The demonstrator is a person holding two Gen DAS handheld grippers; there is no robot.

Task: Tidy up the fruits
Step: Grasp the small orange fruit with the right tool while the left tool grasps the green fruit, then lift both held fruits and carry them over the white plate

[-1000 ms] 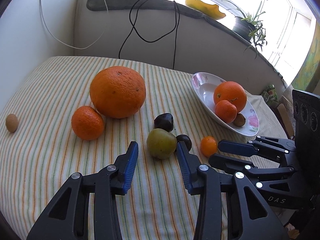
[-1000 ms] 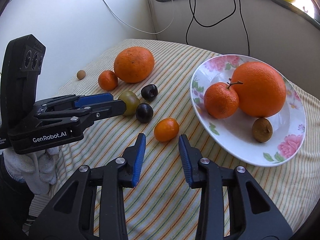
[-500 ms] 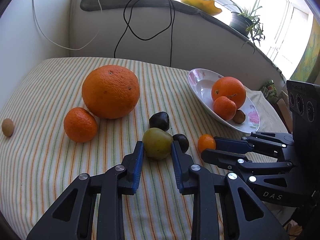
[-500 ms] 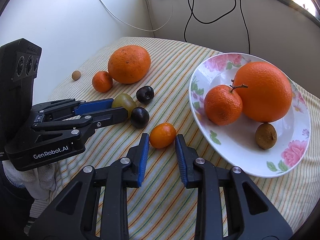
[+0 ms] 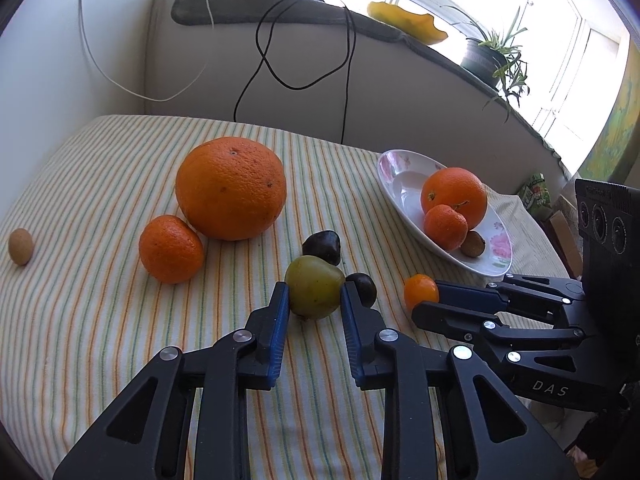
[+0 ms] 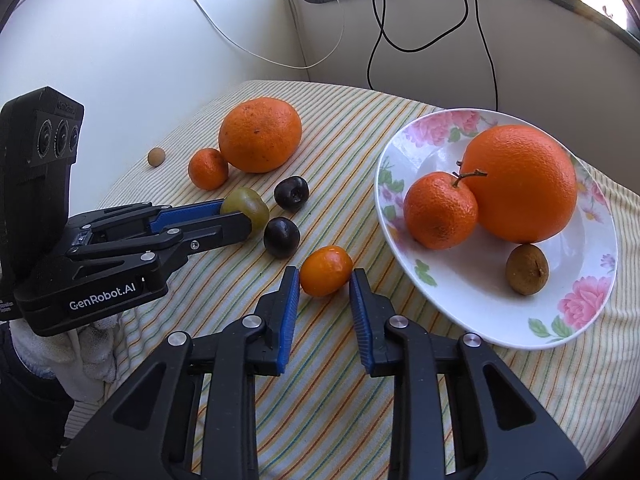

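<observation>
Two grips carry the risk: lower centre of the left view, the left gripper (image 5: 313, 300) is clamped on the green fruit (image 5: 315, 291), which touches a dark plum (image 5: 362, 289), so lifting could roll that plum. Lower centre of the right view, the right gripper (image 6: 325, 280) pinches the kumquat (image 6: 326, 270) by its fingertips only; it may slip before reaching the plate (image 6: 472, 312).

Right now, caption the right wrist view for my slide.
Right gripper closed on a kumquat beside the flowered plate.
</observation>
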